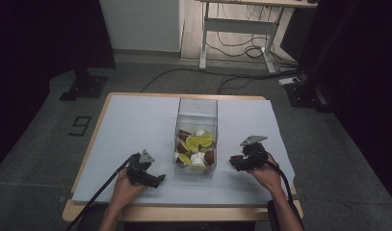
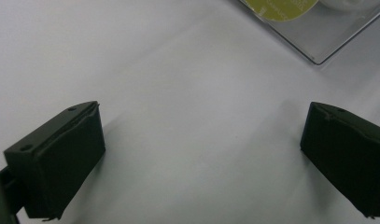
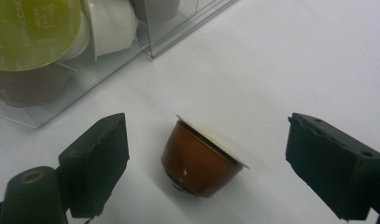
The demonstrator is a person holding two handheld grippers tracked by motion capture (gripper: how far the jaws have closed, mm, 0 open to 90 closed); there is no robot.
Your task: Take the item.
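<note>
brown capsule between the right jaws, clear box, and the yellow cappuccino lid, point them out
brown capsule (image 3: 197,165), right gripper view, its side wall
clear box (image 1: 197,107), high view, far wall
yellow cappuccino lid (image 3: 31,32), right gripper view, foil face

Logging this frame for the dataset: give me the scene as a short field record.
surface: white sheet on wooden table
container: clear plastic box holding brown, white and green-lidded coffee capsules
loose item: brown coffee capsule, tilted on the sheet
left claw: open, nothing between its jaws
right claw: open, jaws flank the loose capsule without touching it
</note>
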